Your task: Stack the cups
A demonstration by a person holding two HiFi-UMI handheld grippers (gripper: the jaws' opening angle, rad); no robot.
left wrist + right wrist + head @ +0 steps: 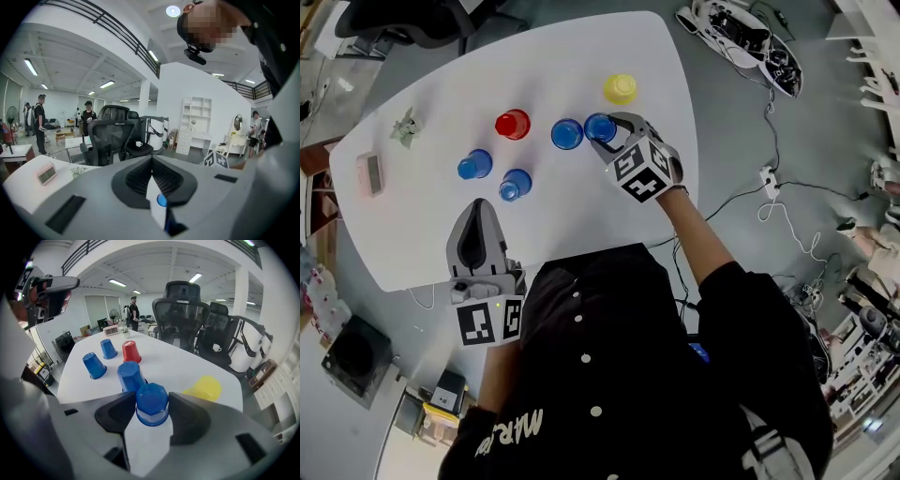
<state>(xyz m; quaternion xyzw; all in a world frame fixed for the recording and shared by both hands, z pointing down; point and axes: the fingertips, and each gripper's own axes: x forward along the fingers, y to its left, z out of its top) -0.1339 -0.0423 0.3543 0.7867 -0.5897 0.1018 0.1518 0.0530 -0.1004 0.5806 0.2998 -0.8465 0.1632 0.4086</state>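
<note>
Upside-down cups stand on the white table (581, 56): a yellow cup (620, 88) (206, 387), a red cup (513, 124) (131, 351) and several blue ones. My right gripper (606, 125) (152, 401) is shut on one blue cup (599, 127) (152, 404), its pads against both sides. Another blue cup (567, 133) (130, 376) stands just beyond it. Two more blue cups (474, 165) (516, 185) stand to the left. My left gripper (478, 208) (151, 159) hangs over the table's near edge, shut and holding nothing.
A pink clock (369, 173) (47, 174) and a small green paper figure (407, 127) lie at the table's left end. Black office chairs (183, 315) stand past the far edge. Cables and gear (769, 178) lie on the floor to the right. People stand far off.
</note>
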